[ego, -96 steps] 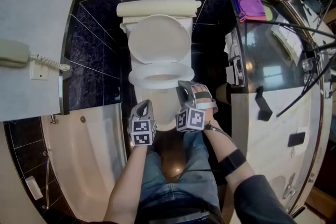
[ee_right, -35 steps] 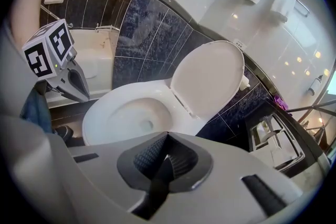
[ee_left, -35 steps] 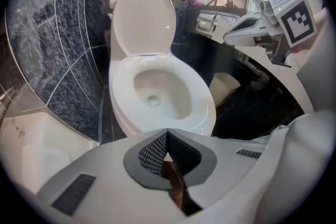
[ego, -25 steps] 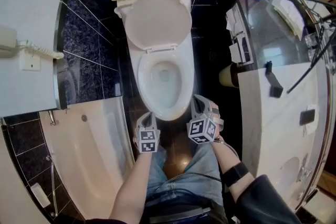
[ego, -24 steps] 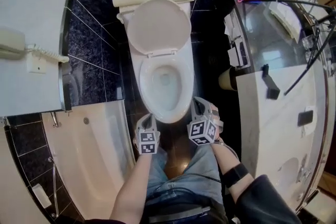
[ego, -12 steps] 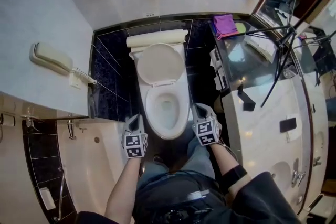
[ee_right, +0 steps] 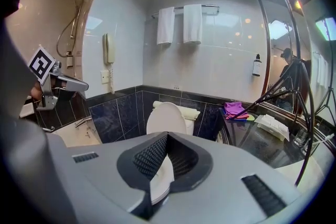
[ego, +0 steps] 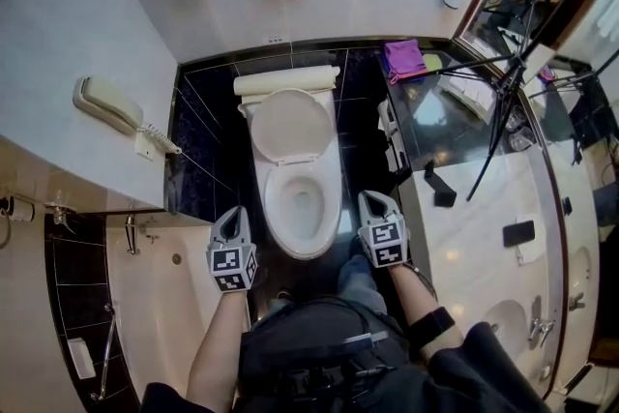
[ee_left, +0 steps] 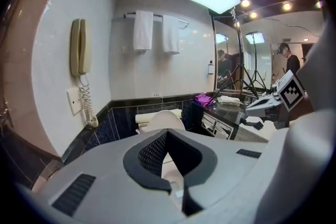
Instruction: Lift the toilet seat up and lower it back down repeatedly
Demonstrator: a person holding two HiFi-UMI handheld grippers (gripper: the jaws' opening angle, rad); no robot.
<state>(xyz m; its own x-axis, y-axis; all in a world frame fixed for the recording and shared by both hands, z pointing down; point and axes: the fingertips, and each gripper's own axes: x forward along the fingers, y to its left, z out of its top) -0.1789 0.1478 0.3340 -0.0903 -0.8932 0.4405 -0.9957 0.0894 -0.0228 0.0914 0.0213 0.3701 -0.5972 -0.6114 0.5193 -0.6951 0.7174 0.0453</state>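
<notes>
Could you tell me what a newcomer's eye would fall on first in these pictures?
The white toilet stands out at the centre against the black tiles, with its lid up. Flanking its bowl are the left gripper and the right gripper, both shut and empty. A purple cloth glows on the dark counter to the right.

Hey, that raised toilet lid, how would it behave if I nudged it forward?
The toilet lid looks like rigid plastic, so it probably won't flex. It leans on the tank, hinged below, so a nudge would likely swing it down, perhaps slamming.
</notes>
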